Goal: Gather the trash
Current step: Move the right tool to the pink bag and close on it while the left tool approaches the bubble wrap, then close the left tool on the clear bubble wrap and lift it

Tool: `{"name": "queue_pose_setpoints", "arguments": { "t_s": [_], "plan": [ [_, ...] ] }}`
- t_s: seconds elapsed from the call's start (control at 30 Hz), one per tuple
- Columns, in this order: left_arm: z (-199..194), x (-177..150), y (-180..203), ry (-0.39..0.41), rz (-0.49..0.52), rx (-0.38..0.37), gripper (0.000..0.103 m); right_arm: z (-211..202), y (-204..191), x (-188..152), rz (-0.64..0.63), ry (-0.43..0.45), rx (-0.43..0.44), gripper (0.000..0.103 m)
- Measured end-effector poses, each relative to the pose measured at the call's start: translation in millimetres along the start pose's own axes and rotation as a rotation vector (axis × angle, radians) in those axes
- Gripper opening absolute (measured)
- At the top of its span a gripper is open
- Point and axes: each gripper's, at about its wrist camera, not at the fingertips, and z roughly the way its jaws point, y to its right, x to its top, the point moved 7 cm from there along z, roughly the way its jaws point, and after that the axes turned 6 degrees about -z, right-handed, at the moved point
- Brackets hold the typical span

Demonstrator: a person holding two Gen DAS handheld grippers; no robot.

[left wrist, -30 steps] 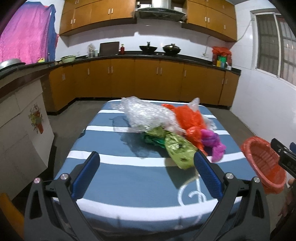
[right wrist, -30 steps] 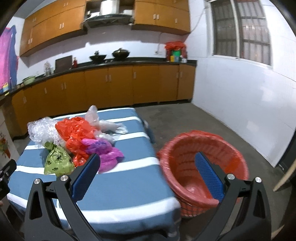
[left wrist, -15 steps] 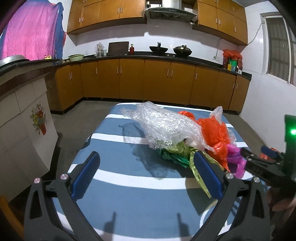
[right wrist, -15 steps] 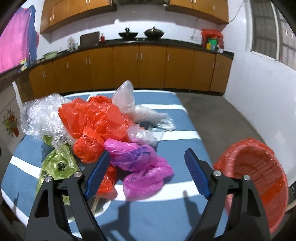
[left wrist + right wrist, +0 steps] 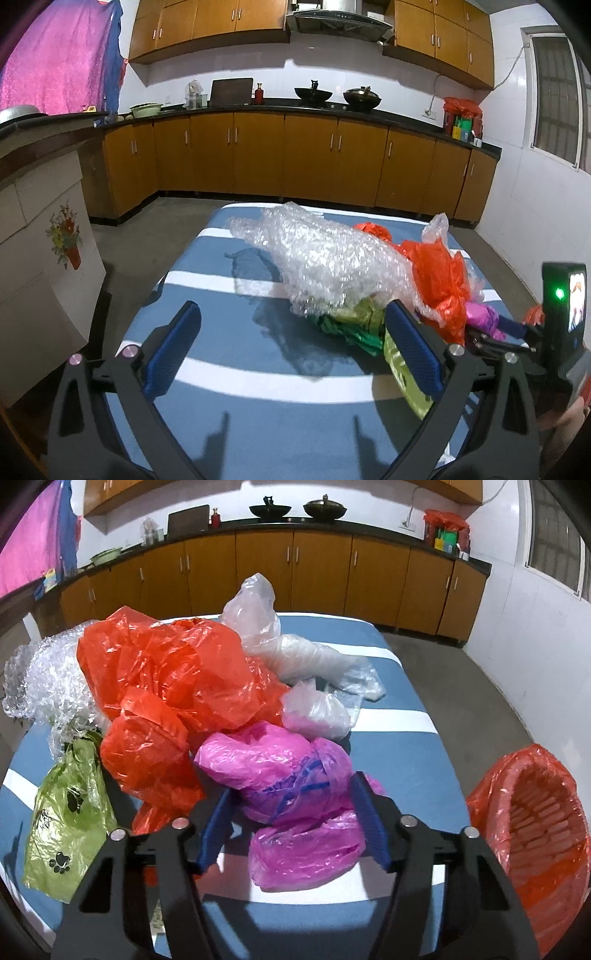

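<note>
I am bringing the right tongs (image 5: 291, 823) down around the crumpled pink plastic bag with blue print (image 5: 291, 775), which is lying at the near edge of the trash pile on the blue-and-white striped tabletop (image 5: 402, 738). The jaws have just been closing and are now standing about half open, straddling the bag, though I cannot tell whether the pads are pressing it yet. To do this well, I am aiming to pinch a thick fold of film, not a loose flap, and to lift clear of the crinkled orange plastic bag (image 5: 166, 679) touching it before swinging to the red-lined woven basket (image 5: 535, 830) standing off the tabletop's right side. A second ago these tongs were gaping wide over the basket; now they are over the pile. The left tongs (image 5: 291, 350) are wide open and empty, and the clear bubble wrap (image 5: 325, 258) and the green paw-print bag (image 5: 70, 816) are looming closer than before.
</note>
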Motion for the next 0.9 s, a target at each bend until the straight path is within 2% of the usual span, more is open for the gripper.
{"name": "queue_pose_setpoints", "arguments": {
  "t_s": [0.13, 0.4, 0.63, 0.8, 0.9],
  "plan": [
    [13, 12, -3, -0.002, -0.005, -0.001, 0.088, -7, 3, -3, 0.008, 0.013, 0.009, 0.052],
    [43, 35, -9, -0.032, -0.017, -0.017, 0.07, -26, 6, -6, -0.016, 0.044, -0.02, 0.051],
    [74, 34, -12, -0.121, -0.045, -0.035, 0.053, -32, 6, -6, -0.042, 0.058, -0.039, 0.051],
    [86, 26, -13, -0.178, -0.089, -0.092, 0.015, -36, 9, -6, -0.039, 0.064, -0.043, 0.051],
    [84, 27, -12, -0.175, -0.097, -0.124, 0.004, -39, 10, -6, -0.038, 0.067, -0.047, 0.051]
  ]
}}
